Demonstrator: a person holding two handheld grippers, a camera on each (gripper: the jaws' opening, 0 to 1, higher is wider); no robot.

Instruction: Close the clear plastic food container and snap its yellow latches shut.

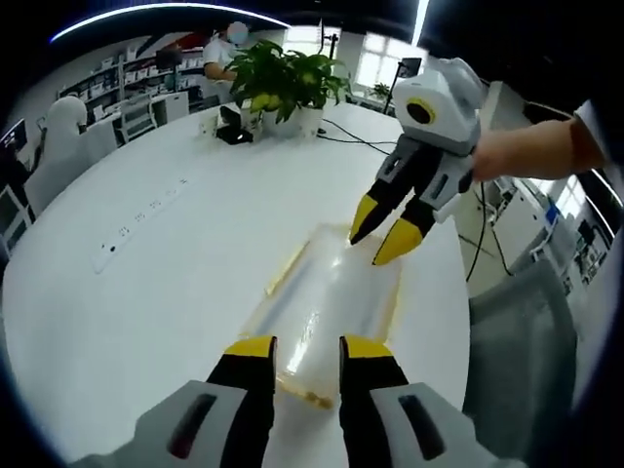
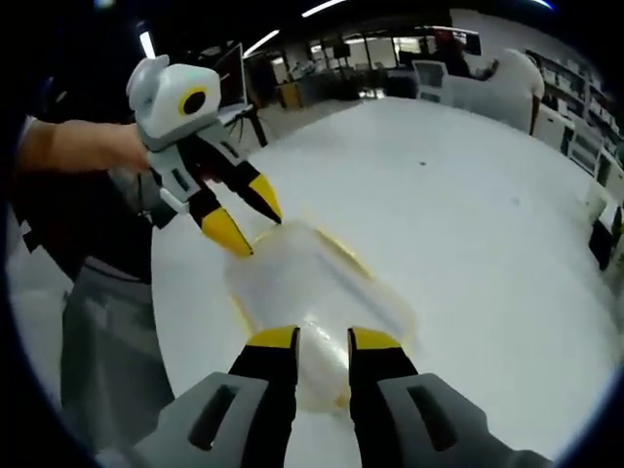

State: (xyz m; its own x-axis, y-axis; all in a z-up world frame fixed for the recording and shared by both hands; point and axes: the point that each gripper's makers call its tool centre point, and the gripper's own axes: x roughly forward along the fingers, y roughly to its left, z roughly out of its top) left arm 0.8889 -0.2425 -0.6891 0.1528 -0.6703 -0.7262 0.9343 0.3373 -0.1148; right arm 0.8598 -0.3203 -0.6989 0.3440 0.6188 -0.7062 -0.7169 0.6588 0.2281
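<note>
Clear container (image 1: 327, 302) lies flat on the white counter (image 1: 146, 292) (yellow latches along its edges), lid down. Left claw (image 1: 304, 347) hovers at its near end, jaws apart. Right claw (image 1: 385, 237) at the far end, jaws apart, tips near the rim.

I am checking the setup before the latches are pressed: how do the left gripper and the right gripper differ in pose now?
The left gripper sits at one end of the clear container; the right gripper sits at the opposite end. Each gripper's tips point toward the other. Both have yellow tips, with jaws apart and nothing between them.
</note>
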